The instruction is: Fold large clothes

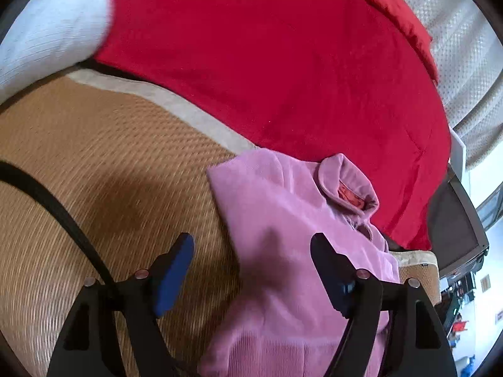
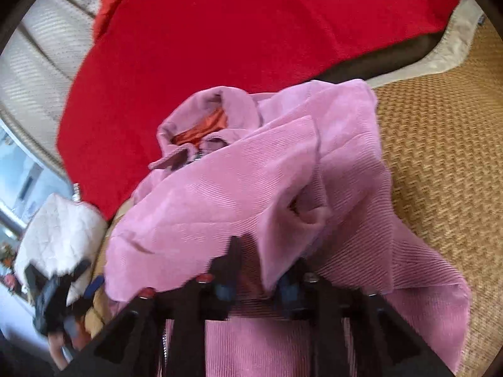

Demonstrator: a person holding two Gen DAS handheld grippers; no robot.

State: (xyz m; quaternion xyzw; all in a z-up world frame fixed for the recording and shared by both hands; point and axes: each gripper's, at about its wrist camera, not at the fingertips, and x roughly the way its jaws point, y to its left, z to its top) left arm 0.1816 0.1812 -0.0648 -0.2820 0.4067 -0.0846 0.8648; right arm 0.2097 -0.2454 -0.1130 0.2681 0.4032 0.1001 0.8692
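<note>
A pink corduroy jacket (image 1: 283, 220) with an orange-lined collar (image 1: 349, 188) lies partly folded on a woven straw mat (image 1: 94, 163). My left gripper (image 1: 251, 270) is open and empty, hovering over the jacket's left edge; its blue-padded left finger (image 1: 176, 276) is above the mat. In the right wrist view the jacket (image 2: 251, 188) is bunched, with a fold of sleeve lifted. My right gripper (image 2: 261, 270) is among the cloth and looks shut on a fold of the jacket. Its fingertips are mostly hidden by fabric.
A red blanket (image 1: 267, 62) covers the bed behind the jacket, with a white pillow (image 1: 53, 31) at far left. Curtains (image 1: 462, 62) hang at the right. In the right wrist view, the left gripper (image 2: 59, 298) shows at lower left before a white bundle (image 2: 59, 232).
</note>
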